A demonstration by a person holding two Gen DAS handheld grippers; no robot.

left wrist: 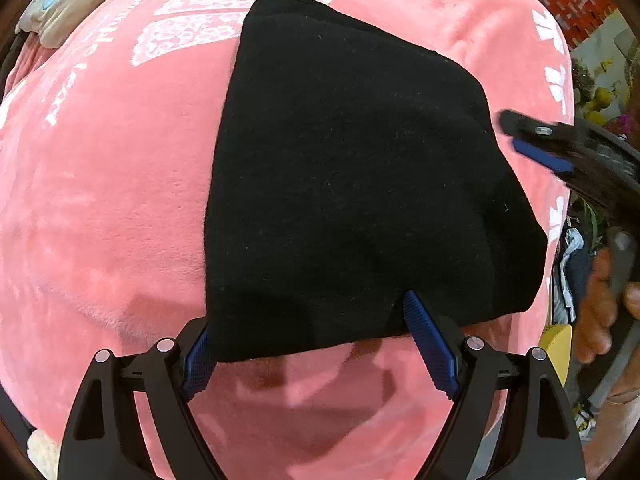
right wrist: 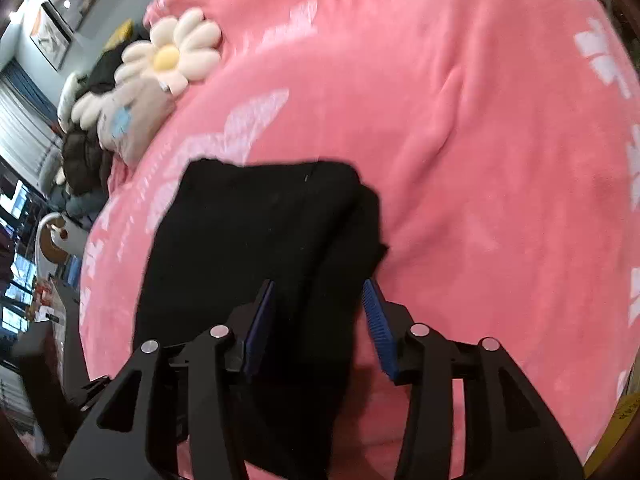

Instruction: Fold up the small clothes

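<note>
Surface: pink fleece blanket [left wrist: 100, 208] with white print, daisy cushion [right wrist: 172, 54] at its far edge. Item: black garment [left wrist: 352, 184], partly folded, flat at mid-blanket. Left gripper [left wrist: 308, 336] wide open astride the near hem; right gripper [right wrist: 316, 320] open over a side edge, neither gripping; pinch both layers together, lift evenly to avoid creasing.

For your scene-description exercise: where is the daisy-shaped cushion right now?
The white-petalled, yellow-centred daisy cushion shows upper left in the right wrist view, at the pink fleece blanket's far edge, beyond the black folded garment.
</note>
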